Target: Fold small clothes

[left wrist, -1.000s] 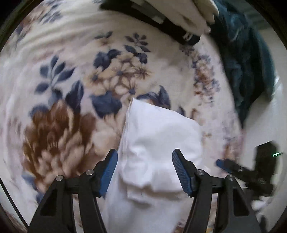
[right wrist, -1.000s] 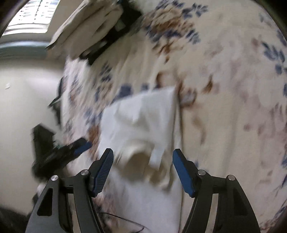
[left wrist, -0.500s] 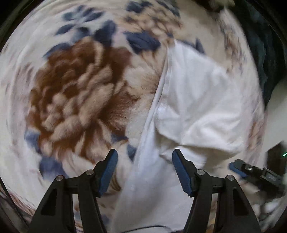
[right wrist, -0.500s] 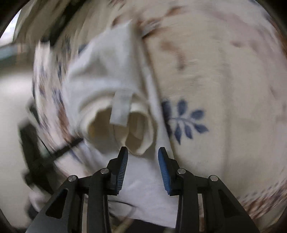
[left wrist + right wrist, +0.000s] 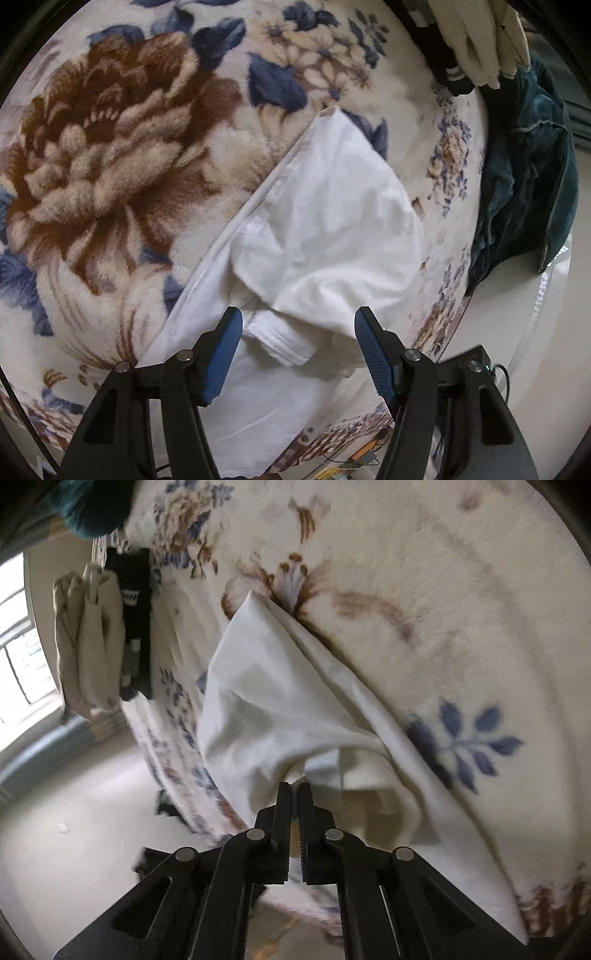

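Note:
A small white garment (image 5: 332,229) lies partly folded on a floral blanket (image 5: 110,147), near the bed's edge. My left gripper (image 5: 297,336) is open, its blue-padded fingers on either side of the garment's near folded edge, not closed on it. In the right wrist view the same white garment (image 5: 266,701) is lifted into a ridge. My right gripper (image 5: 294,788) is shut on the garment's edge by the neck opening, its jaws nearly together with cloth pinched at the tips.
A stack of beige folded clothes (image 5: 88,642) and a black item (image 5: 135,627) lie at the far side of the bed. A dark teal cloth (image 5: 524,177) hangs at the bed's edge. Pale floor (image 5: 74,812) lies beyond the edge.
My right gripper has closed from wide open to shut on the garment's edge and raised it. My left gripper stayed open and shifted over the garment's near edge.

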The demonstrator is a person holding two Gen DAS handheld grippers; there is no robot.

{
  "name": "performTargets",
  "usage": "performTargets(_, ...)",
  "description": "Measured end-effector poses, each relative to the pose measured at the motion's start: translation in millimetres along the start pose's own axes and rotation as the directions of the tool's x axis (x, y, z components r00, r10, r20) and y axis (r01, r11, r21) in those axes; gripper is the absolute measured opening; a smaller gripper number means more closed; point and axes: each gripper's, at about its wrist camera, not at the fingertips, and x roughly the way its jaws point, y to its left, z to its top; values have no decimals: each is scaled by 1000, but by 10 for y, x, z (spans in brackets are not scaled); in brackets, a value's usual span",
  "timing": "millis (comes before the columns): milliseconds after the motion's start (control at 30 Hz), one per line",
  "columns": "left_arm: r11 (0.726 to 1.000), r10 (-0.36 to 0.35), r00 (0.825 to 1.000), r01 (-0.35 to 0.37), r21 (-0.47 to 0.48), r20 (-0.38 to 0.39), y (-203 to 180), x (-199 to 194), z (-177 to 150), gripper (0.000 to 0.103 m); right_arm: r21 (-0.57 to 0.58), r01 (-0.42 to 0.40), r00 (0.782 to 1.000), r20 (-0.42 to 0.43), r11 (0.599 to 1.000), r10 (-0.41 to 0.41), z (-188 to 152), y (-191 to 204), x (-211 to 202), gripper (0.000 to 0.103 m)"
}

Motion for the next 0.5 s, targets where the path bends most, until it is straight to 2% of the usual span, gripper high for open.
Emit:
performTargets(33, 1000, 0, 1000, 0, -7, 0, -74, 51, -36, 61, -20, 40, 999, 7, 999, -40, -36, 22, -4, 4)
performTargets(133, 999, 0, 1000, 0, -42, -2, 51, 43, -73, 61, -62, 123, 992, 24, 990, -122, -139, -14, -56, 4)
performTargets(267, 998, 3, 1000, -1, -66, 29, 97, 92, -30, 60, -68, 153, 988, 25, 986, -152, -162, -82, -61, 4)
performTargets(300, 998, 19, 998, -15, -58, 63, 84, 64, -30, 55, -82, 171, 985, 30, 982, -169, -164, -61, -48, 4)
performTargets(333, 999, 22, 996, -18, -49, 87, 46, 65, -17, 42, -97, 184, 983, 28, 978, -182, -139, -75, -52, 4)
performTargets(367, 999, 28, 994, -26, -22, 110, 8, 44, -17, 2, -120, 203, 979, 31, 972, -201, -124, -65, -43, 4)
performTargets(500, 994, 83, 983, -93, 53, 161, -83, -49, -70, 2, -181, 251, 968, 50, 951, -246, -160, 44, -8, 4)
